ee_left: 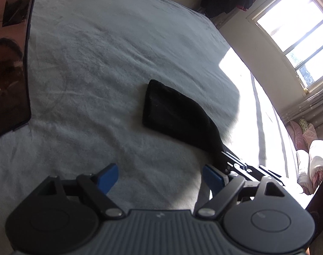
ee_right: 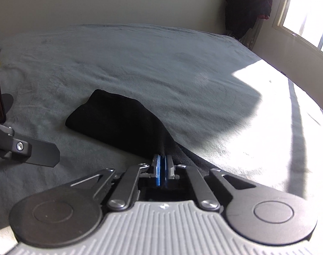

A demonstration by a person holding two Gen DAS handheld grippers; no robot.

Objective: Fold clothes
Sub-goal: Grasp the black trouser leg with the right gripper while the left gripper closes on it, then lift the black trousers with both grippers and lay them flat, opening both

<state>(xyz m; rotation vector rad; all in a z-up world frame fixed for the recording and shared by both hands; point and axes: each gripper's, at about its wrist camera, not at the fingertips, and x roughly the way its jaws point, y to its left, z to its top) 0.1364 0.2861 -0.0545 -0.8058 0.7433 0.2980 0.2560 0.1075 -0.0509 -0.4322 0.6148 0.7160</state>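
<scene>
A black garment [ee_left: 174,114], folded into a compact shape, lies on the grey-green bed cover [ee_left: 97,63]. My left gripper [ee_left: 159,176] is open and empty, hovering above the cover just short of the garment. My right gripper [ee_right: 163,165] is shut on the garment's near corner [ee_right: 161,146]; the rest of the garment [ee_right: 117,119] stretches away to the left. The right gripper also shows in the left wrist view [ee_left: 235,165], at the garment's near right end. Part of the left gripper [ee_right: 23,148] shows at the left edge of the right wrist view.
A glossy brown headboard [ee_left: 8,63] borders the bed on the left. A window [ee_left: 295,31] throws a bright sun patch [ee_right: 278,110] across the right of the bed. Dark clothes [ee_right: 248,2] hang in the far corner. Pink bedding [ee_left: 310,148] lies at the right.
</scene>
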